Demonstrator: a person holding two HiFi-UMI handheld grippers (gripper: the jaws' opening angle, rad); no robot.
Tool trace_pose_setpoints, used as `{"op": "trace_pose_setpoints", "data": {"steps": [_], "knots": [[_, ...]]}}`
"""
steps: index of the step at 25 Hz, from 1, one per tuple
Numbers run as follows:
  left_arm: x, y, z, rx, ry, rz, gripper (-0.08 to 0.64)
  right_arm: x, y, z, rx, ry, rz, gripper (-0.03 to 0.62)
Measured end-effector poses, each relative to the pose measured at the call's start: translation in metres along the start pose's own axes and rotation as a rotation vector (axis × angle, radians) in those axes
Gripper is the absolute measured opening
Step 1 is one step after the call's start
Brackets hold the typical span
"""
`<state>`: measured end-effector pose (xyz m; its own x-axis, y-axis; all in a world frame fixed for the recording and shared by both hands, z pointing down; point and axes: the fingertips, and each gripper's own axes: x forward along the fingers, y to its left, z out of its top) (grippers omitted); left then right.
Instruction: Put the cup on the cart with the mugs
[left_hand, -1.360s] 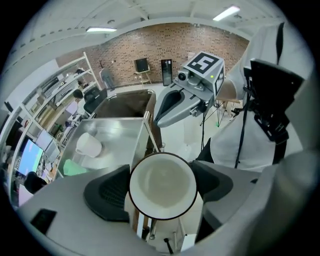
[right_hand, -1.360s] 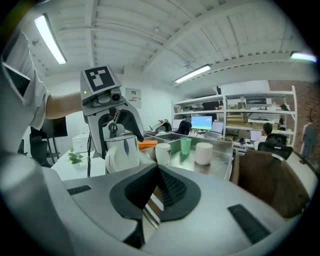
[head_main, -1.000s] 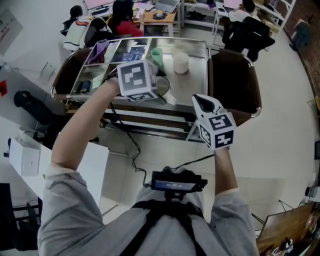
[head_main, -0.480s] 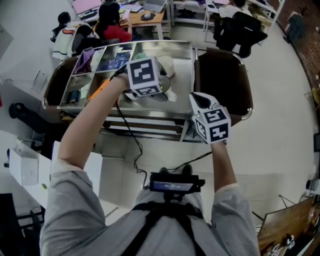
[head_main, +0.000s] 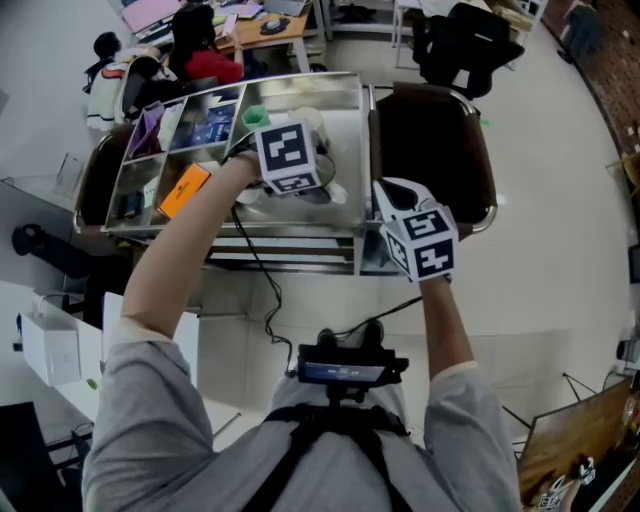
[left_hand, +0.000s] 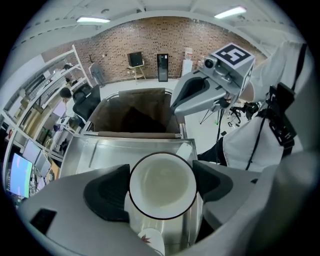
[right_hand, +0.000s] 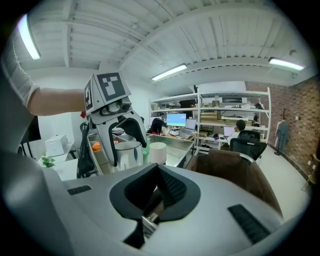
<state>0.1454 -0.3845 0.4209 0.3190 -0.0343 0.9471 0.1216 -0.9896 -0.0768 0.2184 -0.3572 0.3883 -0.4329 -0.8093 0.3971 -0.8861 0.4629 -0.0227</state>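
My left gripper (head_main: 295, 180) hangs over the steel cart top (head_main: 345, 150), its marker cube facing up. In the left gripper view its jaws stand wide, pressed on both sides of a white cup (left_hand: 162, 185) with a dark rim, seen from above. The right gripper view shows the same cup (right_hand: 127, 155) low over the cart's near part; whether it touches the steel I cannot tell. Just beyond it stand a white mug (right_hand: 158, 152) and a green cup (head_main: 256, 117). My right gripper (head_main: 395, 200) hovers off the cart's front right, shut with nothing in it (right_hand: 157, 192).
The cart's left side has compartments with small items, among them an orange one (head_main: 183, 190). A brown chair (head_main: 430, 140) stands against the cart's right end. People sit at desks (head_main: 250, 30) behind the cart. A black cable hangs down the cart's front.
My left gripper has carried the cup farther over the cart, closer to the white mug and green cup. The right gripper has hardly moved.
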Motion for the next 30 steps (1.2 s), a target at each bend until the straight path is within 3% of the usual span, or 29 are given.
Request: {"op": "trace_pose_setpoints", "data": {"steps": [13, 30], "knots": [[0.050, -0.004, -0.007, -0.010, 0.017, -0.042, 0.402, 0.015, -0.003, -0.015, 0.017, 0.028, 0.025, 0.006], [0.074, -0.008, -0.003, -0.025, 0.003, -0.053, 0.402, 0.015, -0.007, -0.024, 0.044, 0.039, 0.041, 0.006]]}}
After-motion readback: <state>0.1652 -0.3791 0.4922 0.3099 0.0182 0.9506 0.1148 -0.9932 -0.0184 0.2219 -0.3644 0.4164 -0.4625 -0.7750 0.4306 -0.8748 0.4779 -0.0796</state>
